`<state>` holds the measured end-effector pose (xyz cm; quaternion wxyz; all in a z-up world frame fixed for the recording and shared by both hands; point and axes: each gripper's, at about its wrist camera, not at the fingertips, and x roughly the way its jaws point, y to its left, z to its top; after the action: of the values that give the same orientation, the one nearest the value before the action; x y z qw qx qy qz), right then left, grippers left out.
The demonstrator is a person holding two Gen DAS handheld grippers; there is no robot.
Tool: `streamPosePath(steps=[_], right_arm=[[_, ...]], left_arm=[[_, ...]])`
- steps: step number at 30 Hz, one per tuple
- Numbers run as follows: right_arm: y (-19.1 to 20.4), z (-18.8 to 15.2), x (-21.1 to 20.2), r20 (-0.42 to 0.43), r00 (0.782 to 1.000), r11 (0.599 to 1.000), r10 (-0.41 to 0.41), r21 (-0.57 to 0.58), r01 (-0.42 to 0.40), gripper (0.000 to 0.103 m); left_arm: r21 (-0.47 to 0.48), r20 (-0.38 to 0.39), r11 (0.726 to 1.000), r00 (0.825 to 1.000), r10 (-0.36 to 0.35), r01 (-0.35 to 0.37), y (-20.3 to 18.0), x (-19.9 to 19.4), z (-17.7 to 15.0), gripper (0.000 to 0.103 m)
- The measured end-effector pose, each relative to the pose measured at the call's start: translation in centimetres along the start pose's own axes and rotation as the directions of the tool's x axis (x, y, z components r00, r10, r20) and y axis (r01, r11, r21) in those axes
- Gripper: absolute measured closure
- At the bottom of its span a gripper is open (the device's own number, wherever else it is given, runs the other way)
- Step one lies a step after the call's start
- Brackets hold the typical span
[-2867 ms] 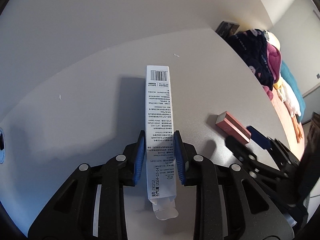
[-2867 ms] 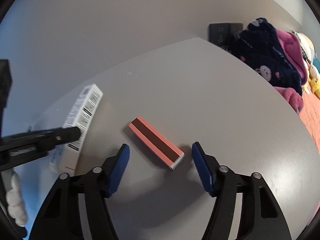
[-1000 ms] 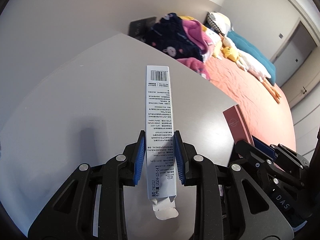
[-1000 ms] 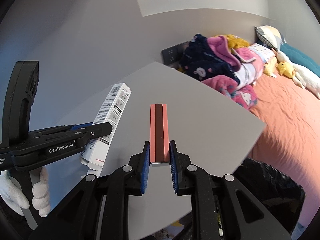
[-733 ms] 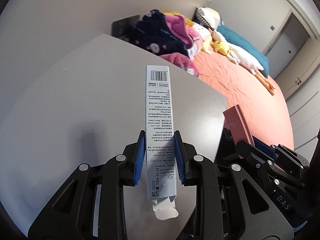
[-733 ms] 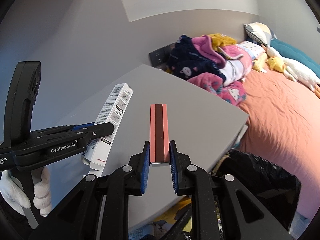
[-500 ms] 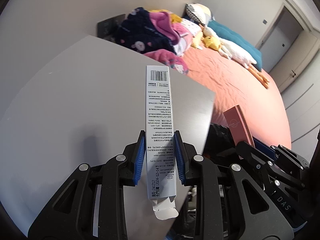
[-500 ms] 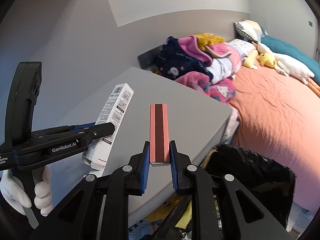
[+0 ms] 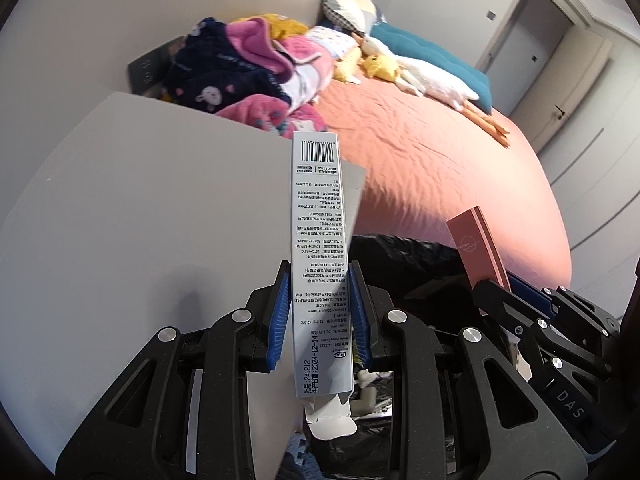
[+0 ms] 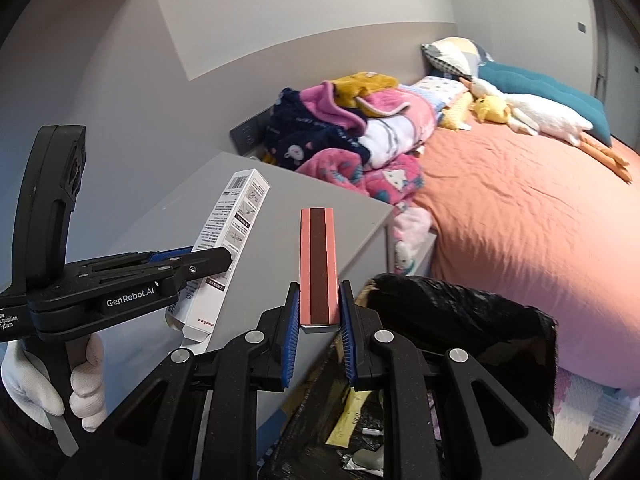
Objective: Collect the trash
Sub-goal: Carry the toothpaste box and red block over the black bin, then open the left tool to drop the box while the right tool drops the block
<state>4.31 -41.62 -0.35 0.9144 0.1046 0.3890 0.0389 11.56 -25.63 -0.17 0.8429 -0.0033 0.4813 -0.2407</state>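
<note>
My left gripper (image 9: 319, 312) is shut on a long white carton (image 9: 318, 240) with a barcode and an open bottom flap; it also shows in the right wrist view (image 10: 230, 236). My right gripper (image 10: 319, 314) is shut on a slim pink box (image 10: 317, 264) with a dark stripe, also seen at the right of the left wrist view (image 9: 476, 252). Both boxes are held in the air near the table's corner, above a trash bin lined with a black bag (image 10: 460, 316) that holds paper scraps (image 10: 348, 428).
A grey table (image 9: 140, 208) lies left and below. An orange bed (image 10: 520, 208) with piled clothes (image 10: 340, 132), plush toys (image 10: 520, 114) and pillows fills the right. A foam floor mat (image 10: 600, 412) lies beside the bin. A door (image 9: 516, 52) stands far back.
Both grippers, each with its box, have swung right off the table toward the bin; earlier the right gripper closed on the pink box that lay on the table.
</note>
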Motion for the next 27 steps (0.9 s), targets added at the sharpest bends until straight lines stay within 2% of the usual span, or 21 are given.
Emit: streamPosePath(steps=[15, 27], right_arm=[[-4.2, -1.2, -3.1, 0.04, 0.996, 0.994, -0.075, 0.087, 0.071, 0.083], [-7.6, -2.4, -5.5, 0.06, 0.99, 0.982, -0.13, 0.146, 0.12, 0.083]], left_arm=[[0.116, -0.032, 0.991, 0.997, -0.064, 0.068, -5.9, 1.4, 0.4, 0.075], [0.201, -0.062, 0.972, 0.992, -0.108, 0.118, -10.4, 2.5, 0.4, 0.075]])
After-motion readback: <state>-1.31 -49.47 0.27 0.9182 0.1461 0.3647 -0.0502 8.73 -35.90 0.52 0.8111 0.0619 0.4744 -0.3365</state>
